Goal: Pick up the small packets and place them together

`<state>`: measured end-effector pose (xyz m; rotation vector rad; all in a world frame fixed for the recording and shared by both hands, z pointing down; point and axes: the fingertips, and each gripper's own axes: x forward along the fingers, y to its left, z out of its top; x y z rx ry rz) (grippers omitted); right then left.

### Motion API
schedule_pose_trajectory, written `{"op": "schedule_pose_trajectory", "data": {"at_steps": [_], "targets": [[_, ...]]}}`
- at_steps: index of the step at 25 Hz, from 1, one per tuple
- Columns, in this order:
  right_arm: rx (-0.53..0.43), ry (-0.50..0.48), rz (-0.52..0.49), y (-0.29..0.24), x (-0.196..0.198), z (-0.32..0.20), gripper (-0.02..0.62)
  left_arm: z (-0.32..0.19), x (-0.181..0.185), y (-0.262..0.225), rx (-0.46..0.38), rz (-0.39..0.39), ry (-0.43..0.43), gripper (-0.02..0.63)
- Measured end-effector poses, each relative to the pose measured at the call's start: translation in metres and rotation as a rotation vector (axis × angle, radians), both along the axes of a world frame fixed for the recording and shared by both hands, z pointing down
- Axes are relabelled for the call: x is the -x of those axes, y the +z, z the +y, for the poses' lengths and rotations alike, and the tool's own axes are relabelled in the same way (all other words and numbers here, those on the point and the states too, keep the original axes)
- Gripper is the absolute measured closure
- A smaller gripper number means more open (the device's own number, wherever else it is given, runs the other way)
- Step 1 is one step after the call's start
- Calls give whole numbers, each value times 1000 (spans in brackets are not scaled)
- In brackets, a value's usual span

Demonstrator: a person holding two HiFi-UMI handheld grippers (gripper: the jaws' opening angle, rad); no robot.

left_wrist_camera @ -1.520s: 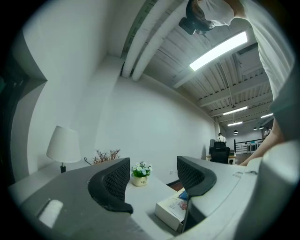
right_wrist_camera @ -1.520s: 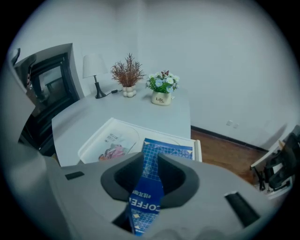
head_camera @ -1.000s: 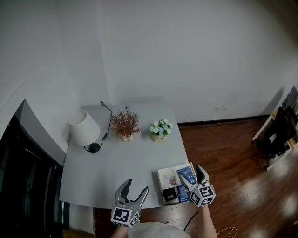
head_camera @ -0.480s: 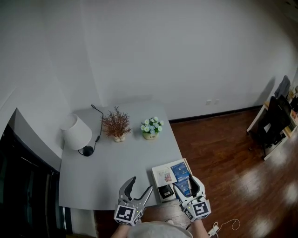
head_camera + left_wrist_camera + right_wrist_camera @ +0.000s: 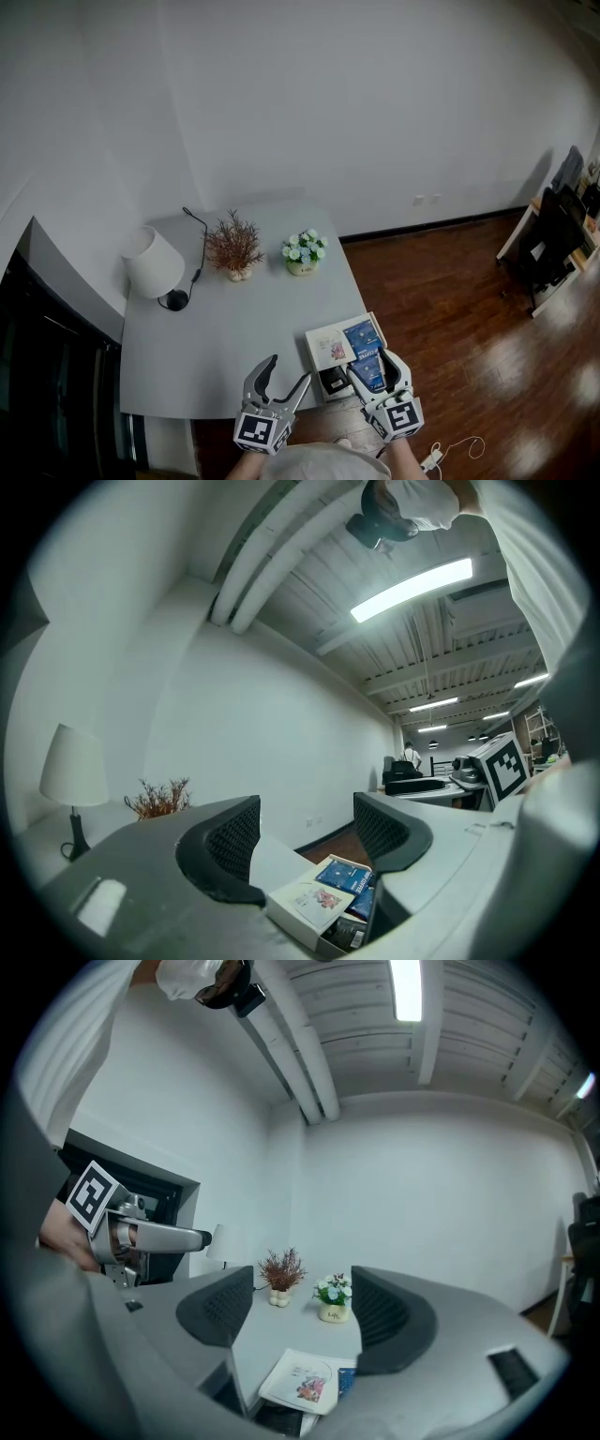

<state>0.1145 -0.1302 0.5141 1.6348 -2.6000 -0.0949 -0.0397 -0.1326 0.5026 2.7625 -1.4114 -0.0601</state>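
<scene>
An open box point(image 5: 315, 338) at the table's near right corner holds a white booklet point(image 5: 330, 350), two blue packets point(image 5: 361, 335) and a black packet point(image 5: 334, 382). My right gripper point(image 5: 375, 367) hovers over the box's near right part, above the nearer blue packet point(image 5: 370, 374). Its jaws have narrowed a little within the last second. In the right gripper view the right gripper point(image 5: 298, 1309) is open with nothing between its pads, and the booklet point(image 5: 302, 1382) lies below. My left gripper point(image 5: 287, 371) stands open at the table's front edge, left of the box point(image 5: 309, 913).
On the grey table point(image 5: 234, 319) stand a white lamp point(image 5: 152, 265) at the far left, a dried plant point(image 5: 233, 246) and a small flower pot point(image 5: 302, 251) at the back. A dark cabinet point(image 5: 47, 375) borders the left side. Wooden floor point(image 5: 450, 309) lies to the right.
My right gripper has drawn back toward me and slightly left, from the box's far right side to above its near part. The left gripper has shifted a little along the front edge.
</scene>
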Motion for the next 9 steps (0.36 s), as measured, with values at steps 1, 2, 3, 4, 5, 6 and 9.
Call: {"op": "schedule_pose_trajectory", "data": {"at_steps": [1, 2, 3, 4, 5, 6, 9], "targets": [[6, -3, -1, 2, 1, 1, 256, 1, 0, 0, 1, -1, -2, 296], [13, -8, -3, 4, 3, 3, 256, 2, 0, 1, 2, -2, -4, 296], [19, -12, -4, 6, 4, 4, 256, 4, 0, 1, 3, -2, -6, 298], [24, -16, -2, 8, 5, 6, 256, 5, 0, 2, 5, -1, -8, 298], [28, -17, 0, 10, 5, 7, 256, 6, 0, 2, 8, 0, -10, 298], [30, -17, 1, 10, 5, 7, 256, 7, 0, 1, 10, -2, -11, 299], [33, -13, 1, 10, 1, 8, 256, 8, 1, 1, 5, -8, -15, 302]]}}
